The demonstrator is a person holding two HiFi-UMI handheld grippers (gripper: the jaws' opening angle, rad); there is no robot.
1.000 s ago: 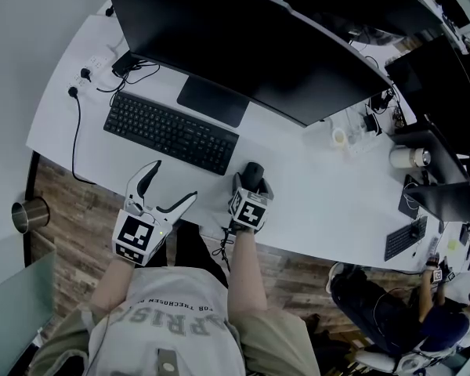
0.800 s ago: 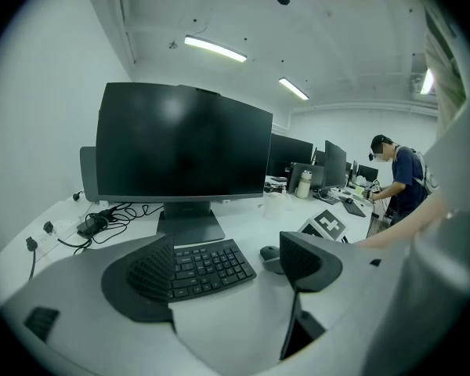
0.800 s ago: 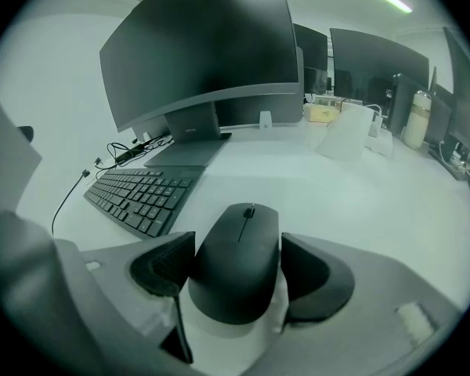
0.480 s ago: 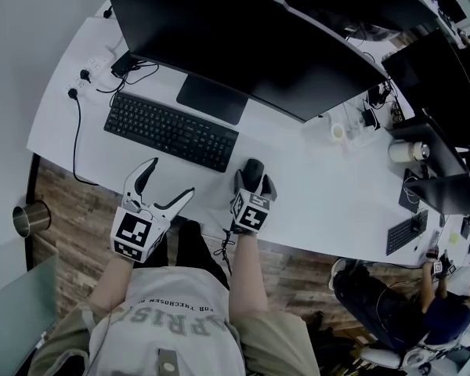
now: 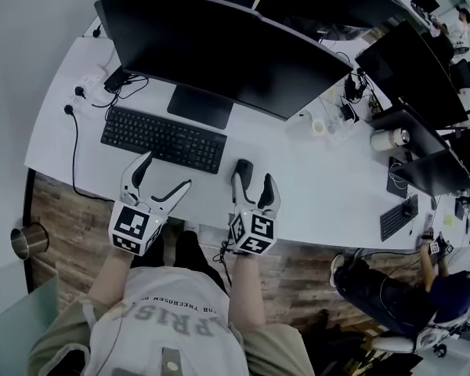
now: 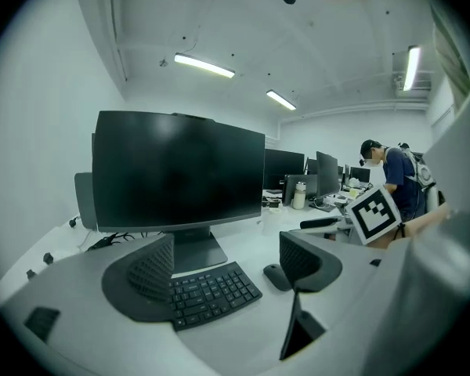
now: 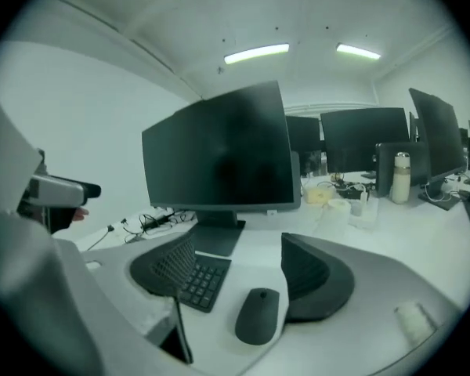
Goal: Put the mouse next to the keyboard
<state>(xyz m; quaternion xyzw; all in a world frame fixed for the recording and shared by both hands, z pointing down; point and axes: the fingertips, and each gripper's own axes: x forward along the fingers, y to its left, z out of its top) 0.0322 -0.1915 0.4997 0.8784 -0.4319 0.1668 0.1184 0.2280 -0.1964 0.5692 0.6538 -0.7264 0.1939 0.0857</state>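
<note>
Small black computer mouse [image 5: 243, 168] resting on white table [image 5: 321, 182], just right of black keyboard [image 5: 163, 139], between right gripper [image 5: 253, 185] fingers spread wide, ungripped, left gripper [image 5: 164, 172] fingers wide apart, empty.

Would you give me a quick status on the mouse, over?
Left gripper open, empty. Right gripper open, jaws either side of the mouse. Mouse on desk beside keyboard right end. Nothing in the way.

white desk [image 5: 321, 188] bears keyboard [image 5: 163, 139], mouse [image 5: 244, 170]
</note>
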